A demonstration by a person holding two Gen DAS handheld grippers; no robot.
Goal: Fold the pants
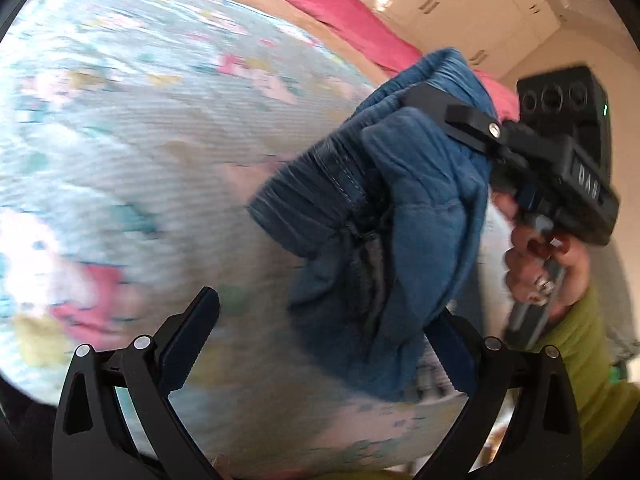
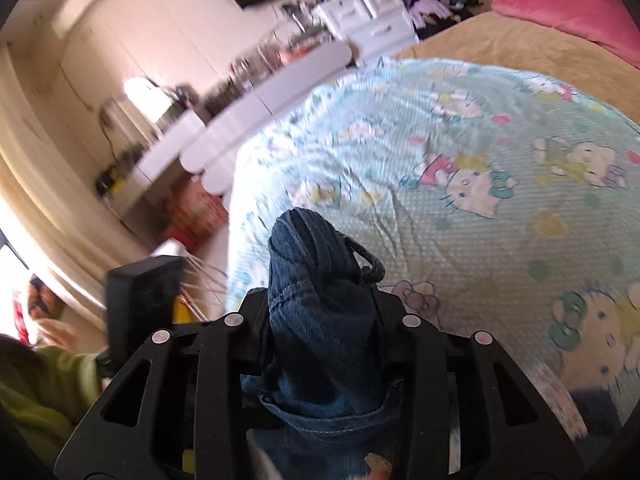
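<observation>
The blue denim pants (image 1: 384,216) hang bunched in the air above the bed, held by my right gripper (image 1: 424,104), which is shut on the waistband. In the right wrist view the pants (image 2: 320,312) fill the space between the right gripper (image 2: 320,300) fingers, with a drawstring hanging off the top. My left gripper (image 1: 332,320) is open; its left finger (image 1: 188,332) is bare and the lower fold of the pants hangs in front of its right finger.
A light-blue cartoon-print sheet (image 2: 460,184) covers the bed, with a tan blanket (image 2: 520,48) and a pink pillow (image 2: 568,4) at the far end. A white desk with clutter (image 2: 248,96) stands left of the bed.
</observation>
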